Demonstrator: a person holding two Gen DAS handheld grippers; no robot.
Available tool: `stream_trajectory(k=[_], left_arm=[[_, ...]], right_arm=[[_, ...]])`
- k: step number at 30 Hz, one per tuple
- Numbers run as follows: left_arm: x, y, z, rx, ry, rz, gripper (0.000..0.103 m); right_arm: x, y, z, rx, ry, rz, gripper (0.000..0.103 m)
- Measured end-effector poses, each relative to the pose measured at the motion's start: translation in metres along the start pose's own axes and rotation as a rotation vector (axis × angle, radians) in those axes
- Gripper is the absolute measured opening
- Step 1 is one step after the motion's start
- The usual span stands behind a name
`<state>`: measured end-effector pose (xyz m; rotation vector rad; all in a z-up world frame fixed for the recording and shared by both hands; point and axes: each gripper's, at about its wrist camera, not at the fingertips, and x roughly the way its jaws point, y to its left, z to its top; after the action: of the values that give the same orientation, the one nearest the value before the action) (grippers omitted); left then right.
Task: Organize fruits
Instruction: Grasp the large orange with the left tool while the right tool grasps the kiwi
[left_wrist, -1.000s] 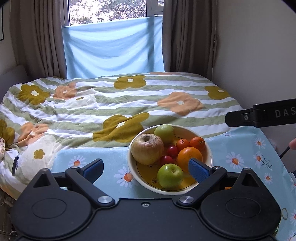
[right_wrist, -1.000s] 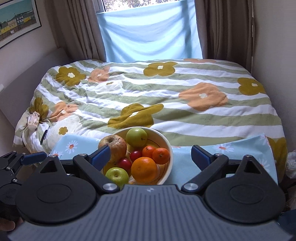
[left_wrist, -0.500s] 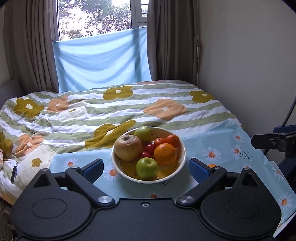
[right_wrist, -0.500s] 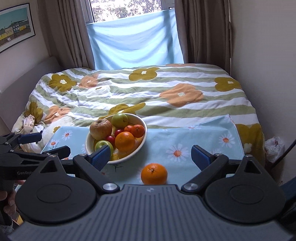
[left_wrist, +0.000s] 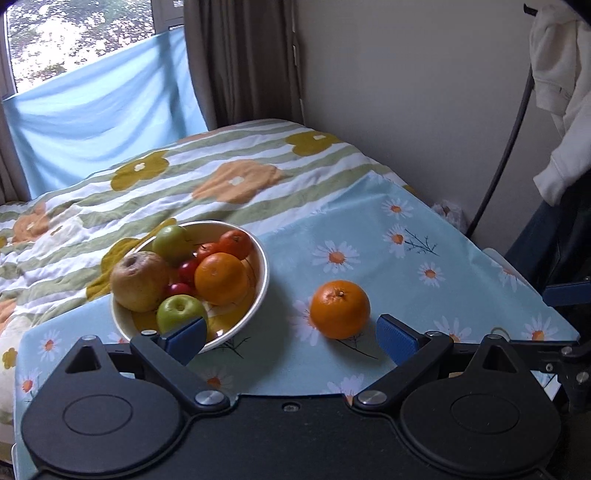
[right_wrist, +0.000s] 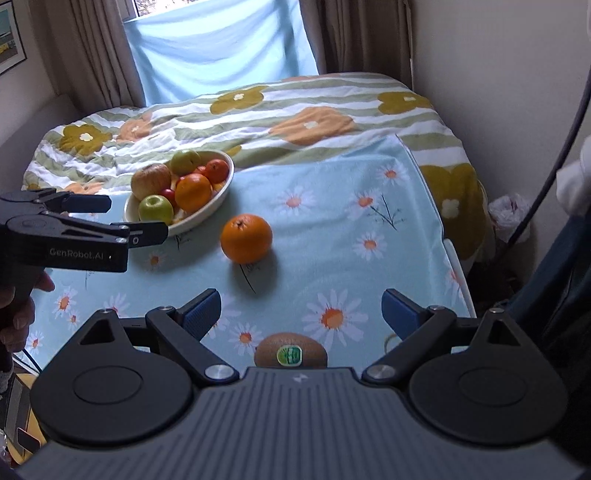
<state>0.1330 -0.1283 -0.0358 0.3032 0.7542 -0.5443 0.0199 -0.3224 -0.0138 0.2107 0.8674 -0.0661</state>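
Both grippers now sit farther back, revealing a kiwi (right_wrist: 290, 350) near the loose orange (left_wrist: 340, 308). Left gripper (left_wrist: 291, 339) and right gripper (right_wrist: 302, 314) fingers are spread wide, holding nothing.

Left gripper (left_wrist: 291, 339) jaws wide apart, empty; right gripper (right_wrist: 301, 314) likewise; hand (right_wrist: 16, 314) grips left handle.
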Motion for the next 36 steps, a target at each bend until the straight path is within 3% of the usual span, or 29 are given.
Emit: stream_trajectory(k=[9,18,22,25,32,36], left_arm=[[0.062,-0.016,0.000,0.122,0.060,-0.107,0.099],[0.110,-0.025,0.005,0.168,0.105,-0.165,0.092],[0.121,-0.029,0.003,0.187,0.117,-0.165,0.085],[0.126,-0.029,0.000,0.196,0.125,-0.158,0.067],[0.123,-0.028,-0.005,0.227,0.090,-0.162,0.064],[0.119,-0.025,-0.007,0.217,0.095,-0.154,0.064]], right_arm=[[0.032,0.009,-0.035,0.119,0.076,-0.065,0.103],[0.054,0.026,-0.043,0.163,0.097,-0.119,0.103],[0.059,0.030,-0.044,0.171,0.102,-0.135,0.103],[0.061,0.032,-0.045,0.183,0.103,-0.145,0.103],[0.066,0.034,-0.044,0.182,0.098,-0.167,0.102],[0.069,0.036,-0.042,0.177,0.097,-0.167,0.095]])
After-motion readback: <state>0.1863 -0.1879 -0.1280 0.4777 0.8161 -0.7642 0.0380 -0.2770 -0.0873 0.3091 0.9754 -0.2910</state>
